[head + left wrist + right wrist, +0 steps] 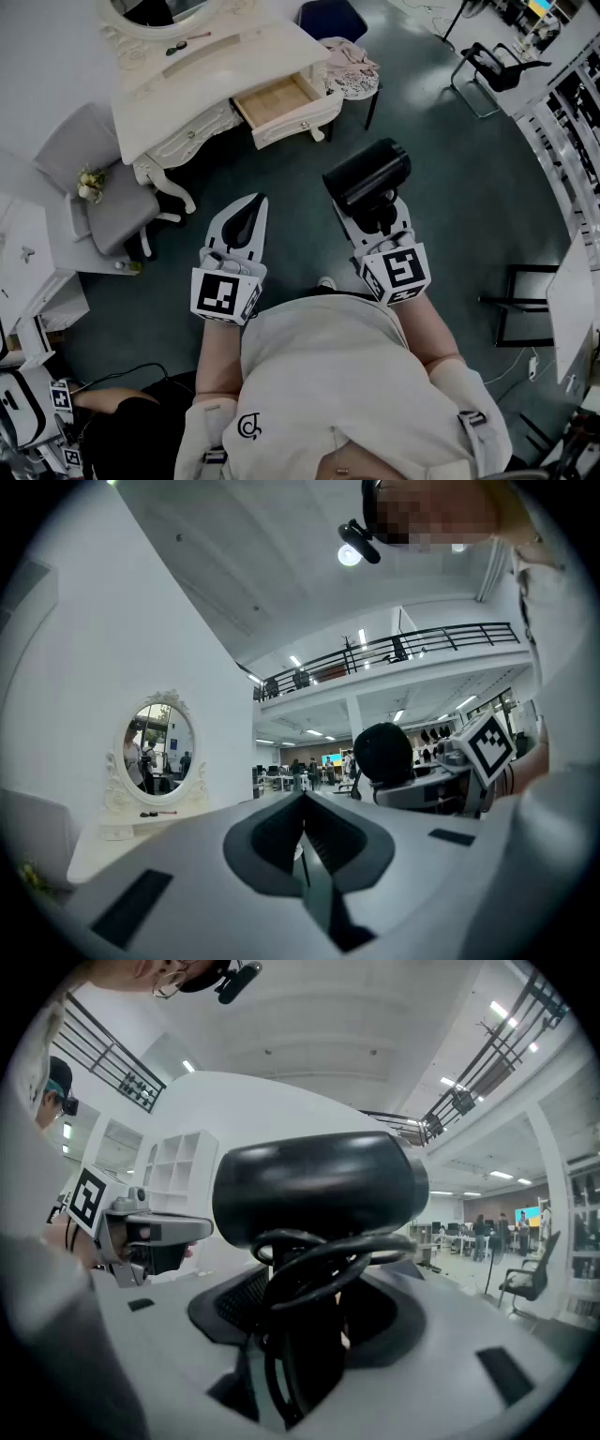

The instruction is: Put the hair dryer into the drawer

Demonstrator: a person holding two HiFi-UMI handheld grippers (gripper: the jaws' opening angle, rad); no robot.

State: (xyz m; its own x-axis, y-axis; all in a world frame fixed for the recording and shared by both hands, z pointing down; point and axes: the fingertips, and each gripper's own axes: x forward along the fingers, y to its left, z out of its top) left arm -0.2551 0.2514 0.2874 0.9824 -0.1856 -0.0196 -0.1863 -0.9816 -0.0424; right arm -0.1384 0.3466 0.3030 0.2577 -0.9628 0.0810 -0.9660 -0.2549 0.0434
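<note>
- We held the right gripper [377, 217] level in front of us, its jaws spread wide and clamped on the handle of the black hair dryer [367, 172].
- The dryer's barrel stood above the jaws, and its black cord [319, 1252] was looped round the handle just under the barrel.
- Our left gripper [249, 211] was level too, just beside the right one, with its jaws brought together and nothing between them.
- The hair dryer hung in the air over the dark floor [450, 187], well apart from the white dressing table [225, 66].
- The drawer [274, 101] of that table stood pulled out, showing its pale wooden inside, and the dryer was not yet in it.
- A grey chair [94, 187] stood at the table's left end, a stool [352, 67] covered in patterned cloth stood just beside the drawer, and an oval mirror [159, 747] rose on the tabletop.
</note>
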